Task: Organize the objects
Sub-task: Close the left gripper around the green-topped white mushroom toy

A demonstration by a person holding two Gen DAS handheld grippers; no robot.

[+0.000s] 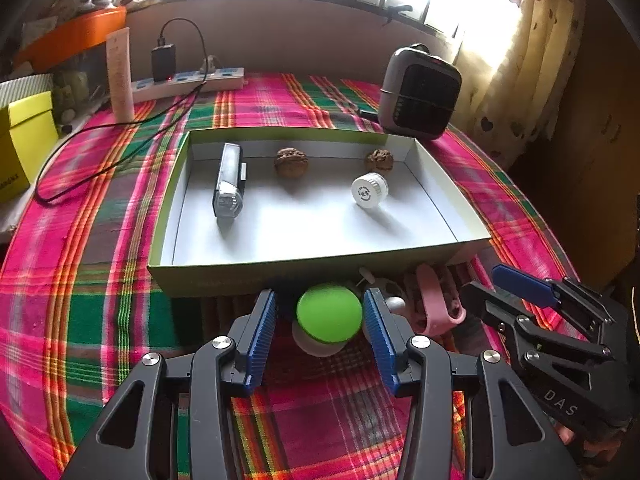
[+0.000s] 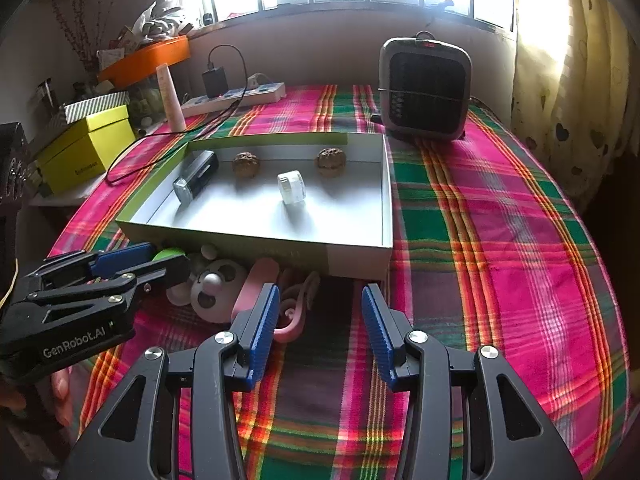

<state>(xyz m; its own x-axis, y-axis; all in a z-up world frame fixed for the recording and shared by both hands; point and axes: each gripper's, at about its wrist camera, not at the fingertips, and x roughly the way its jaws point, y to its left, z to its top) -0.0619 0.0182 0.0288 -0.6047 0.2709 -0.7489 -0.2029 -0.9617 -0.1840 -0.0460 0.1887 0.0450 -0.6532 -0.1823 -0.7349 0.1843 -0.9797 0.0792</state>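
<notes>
Two grippers face a shallow open box set on a plaid tablecloth. The left gripper stands wide open, its blue pads on either side of a green-topped round object that lies directly ahead, just short of the box's near wall; the pads appear close to its sides but not closed on it, and contact cannot be told. The object's round face tilts up toward the camera above a pale base, so it offers no clear long axis. The right gripper is likewise wide open and holds nothing, with bare cloth between its pads. Just left of it lie a pink curled item and a white round fan-like piece, both outside the box and against its front wall. The left gripper is plainly the nearer tool to the green object; the right is nearer to the pink item.

The box holds four things: a silver-and-black oblong device at left, its long axis running front to back; two walnuts along the far wall; and a white cap on its side at right. The middle and front of the box floor are bare. The likely next move, closing on the green object and lifting it forward over the near wall, is short.
</notes>
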